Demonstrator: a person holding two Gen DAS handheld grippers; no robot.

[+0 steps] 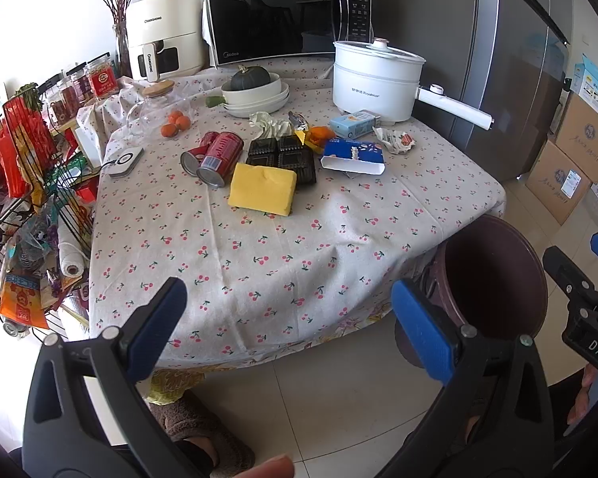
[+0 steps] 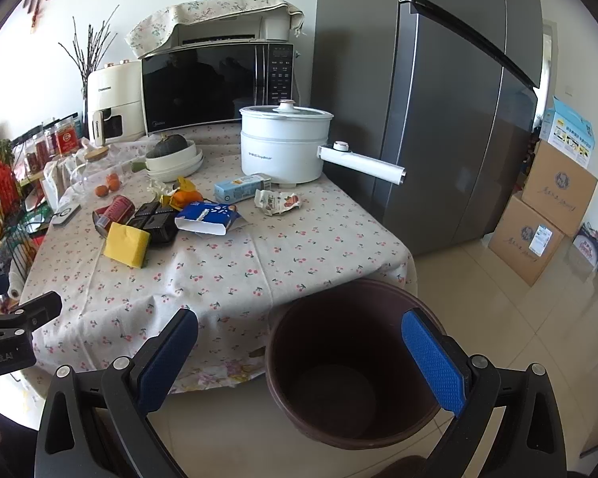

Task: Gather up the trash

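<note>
The near half of the table lies bare before me. At twelve o'clock the sponge, cans and tray crowd together; the pot blocks at one o'clock.

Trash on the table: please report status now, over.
Left tongs open, empty. Right tongs open, empty, above the bin. Bin looks empty. Cans, yellow sponge, black tray, wrappers still on table. Nothing blocking.

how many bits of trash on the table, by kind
red cans: 2
cartons (blue-white, light blue): 2
black plastic tray: 1
yellow sponge: 1
crumpled wrappers (white, pale, orange-yellow): 3
total: 9
</note>
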